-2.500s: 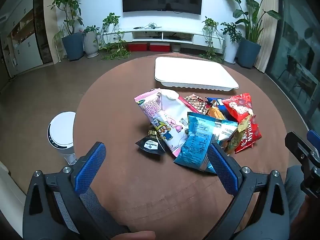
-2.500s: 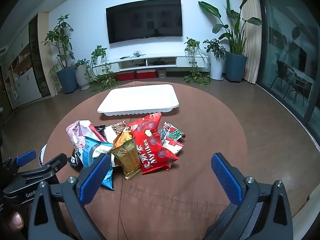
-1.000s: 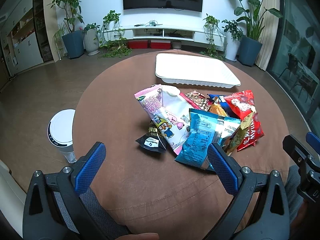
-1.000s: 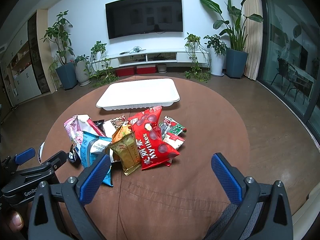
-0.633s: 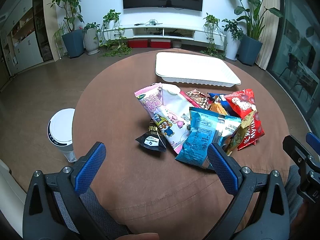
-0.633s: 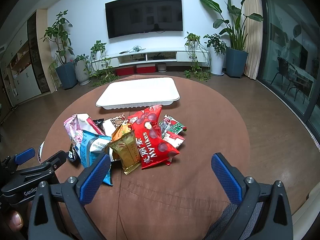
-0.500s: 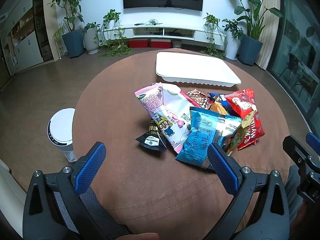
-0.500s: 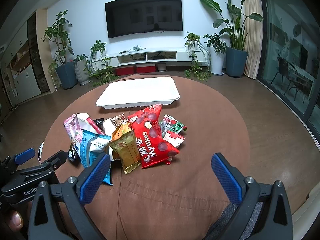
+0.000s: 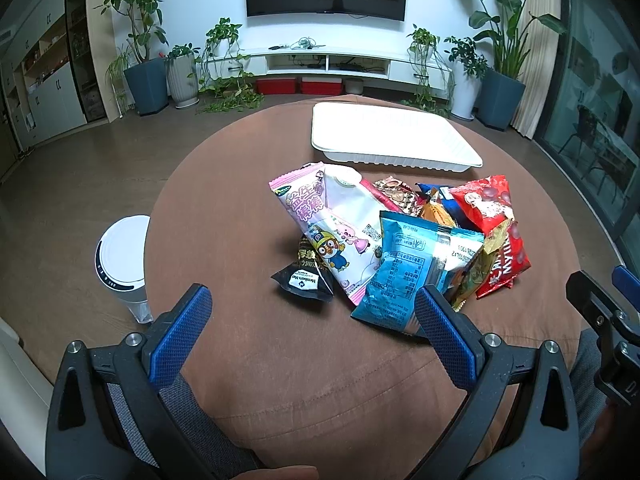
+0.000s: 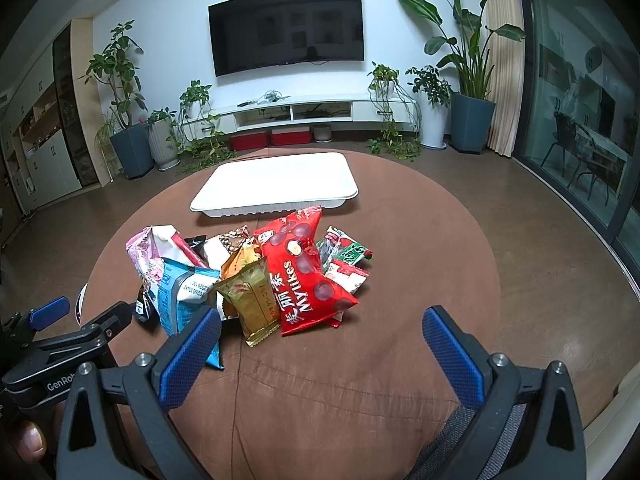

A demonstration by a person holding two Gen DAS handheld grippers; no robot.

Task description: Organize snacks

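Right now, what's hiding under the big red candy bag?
The red candy bag lies over a gold packet's edge and partly over a green-and-red wrapper. Anything flat beneath its middle is covered, so I can't tell.

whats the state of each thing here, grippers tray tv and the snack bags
left hand-held gripper: open, holding nothing
right hand-held gripper: open, holding nothing
white tray: empty, flat on the table behind the pile
red bag: sealed, lying on top of the pile
blue bag: sealed, at the near edge of the pile
pink bag: sealed, lying flat
TV: off, screen dark
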